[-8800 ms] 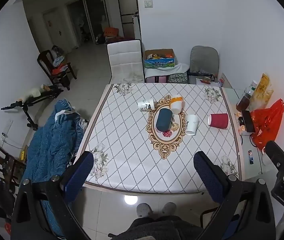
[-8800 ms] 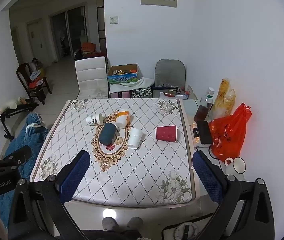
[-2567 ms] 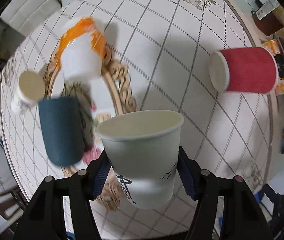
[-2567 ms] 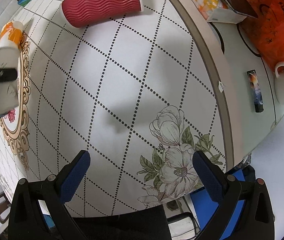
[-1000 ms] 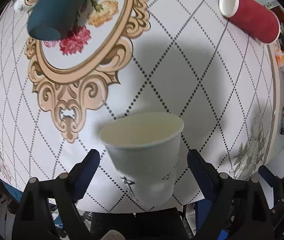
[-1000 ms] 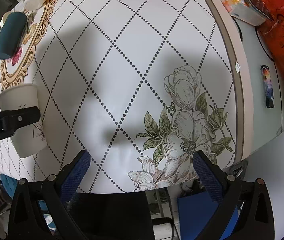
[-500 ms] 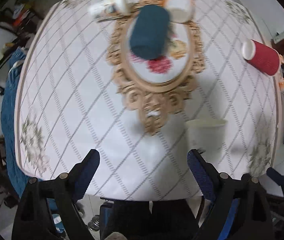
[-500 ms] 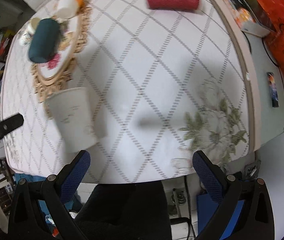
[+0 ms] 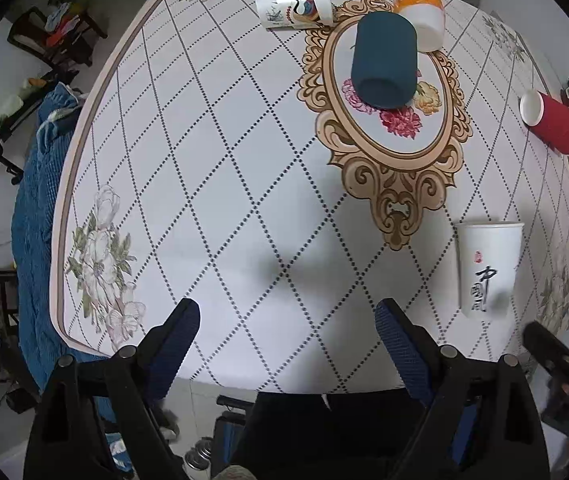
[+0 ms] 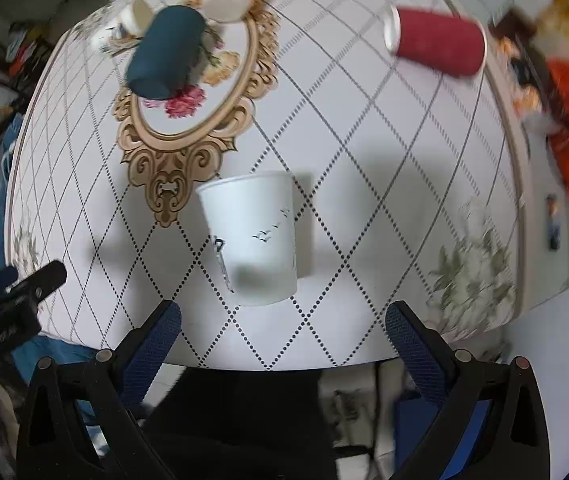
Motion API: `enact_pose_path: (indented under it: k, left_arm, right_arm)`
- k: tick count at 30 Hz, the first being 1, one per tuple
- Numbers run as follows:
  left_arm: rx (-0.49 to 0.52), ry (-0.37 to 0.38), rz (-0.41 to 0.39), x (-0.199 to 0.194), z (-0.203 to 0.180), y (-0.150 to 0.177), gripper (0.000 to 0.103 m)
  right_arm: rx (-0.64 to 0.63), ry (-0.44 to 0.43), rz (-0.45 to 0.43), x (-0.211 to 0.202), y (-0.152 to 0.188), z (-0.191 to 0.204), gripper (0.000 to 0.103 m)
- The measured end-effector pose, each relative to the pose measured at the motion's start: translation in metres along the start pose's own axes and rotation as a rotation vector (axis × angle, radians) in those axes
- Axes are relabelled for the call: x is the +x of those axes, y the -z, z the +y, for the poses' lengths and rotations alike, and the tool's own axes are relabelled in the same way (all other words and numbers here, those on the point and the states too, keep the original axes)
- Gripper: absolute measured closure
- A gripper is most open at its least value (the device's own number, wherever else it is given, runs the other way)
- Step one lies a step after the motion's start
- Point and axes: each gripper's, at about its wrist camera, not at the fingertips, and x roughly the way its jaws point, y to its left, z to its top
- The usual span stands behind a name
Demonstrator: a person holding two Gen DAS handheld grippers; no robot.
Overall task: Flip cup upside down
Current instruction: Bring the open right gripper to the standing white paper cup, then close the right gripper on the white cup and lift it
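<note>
The left gripper (image 9: 287, 334) has released the white cup (image 9: 488, 268), rim-down on the table (image 9: 224, 184), both grippers wide open.

A patterned tablecloth (image 9: 212, 184) carries a teal cup (image 9: 384, 60), a red cup (image 9: 554, 124), an orange-banded cup (image 9: 422, 20) and a printed cup (image 9: 296, 4), all on their sides.

Pale tiled floor (image 9: 200, 400); dark wooden chair (image 9: 58, 36) far left; blue blanket (image 9: 38, 216) beside table edge (image 9: 80, 152).
</note>
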Motion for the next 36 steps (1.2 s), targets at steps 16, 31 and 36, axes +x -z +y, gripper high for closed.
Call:
enact_pose_path:
  k: [16, 31, 36]
  left_arm:
    - [-0.025, -0.031, 0.033, 0.033, -0.001, 0.002, 0.013]
    - [-0.087, -0.059, 0.122, 0.070, -0.006, 0.006, 0.013]
    - [-0.089, -0.066, 0.133, 0.078, -0.012, 0.007, 0.013]
  right_arm:
    - [-1.444, 0.689, -0.224, -0.025, 0.058, 0.085, 0.000]
    - [-2.729, 0.970, -0.281, 0.084, 0.086, 0.017, 0.004]
    - [-2.893, 0.996, -0.305, 0.104, 0.084, 0.008, 0.004]
